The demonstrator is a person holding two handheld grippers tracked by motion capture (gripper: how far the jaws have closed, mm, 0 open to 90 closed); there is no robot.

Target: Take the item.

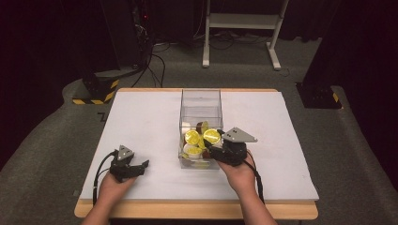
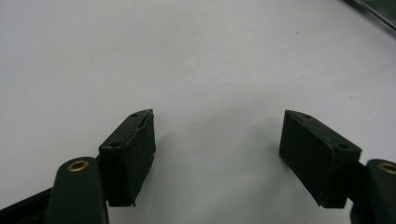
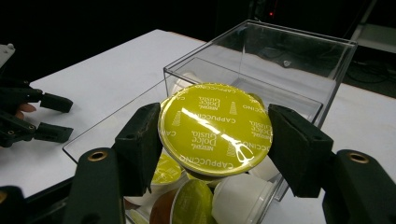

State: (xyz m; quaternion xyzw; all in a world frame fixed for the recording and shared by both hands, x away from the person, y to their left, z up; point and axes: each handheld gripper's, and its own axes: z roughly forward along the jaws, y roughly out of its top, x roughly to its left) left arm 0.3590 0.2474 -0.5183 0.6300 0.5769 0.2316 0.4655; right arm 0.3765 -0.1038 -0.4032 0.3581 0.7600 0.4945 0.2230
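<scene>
White table (image 1: 141,122), clear box (image 1: 201,101) standing mid-table, open top, a pile of capsules (image 1: 193,150) at its near end: yellow-lidded, brown, white. Right gripper (image 3: 215,128) over the box's near end, jaws clamped on the rim of a yellow capsule (image 3: 215,127), foil lid reads "Cappuccino", held just above the pile. Left gripper (image 2: 217,140) rests on bare table near the front edge, well apart from the box, jaws spread wide, nothing between them.
</scene>
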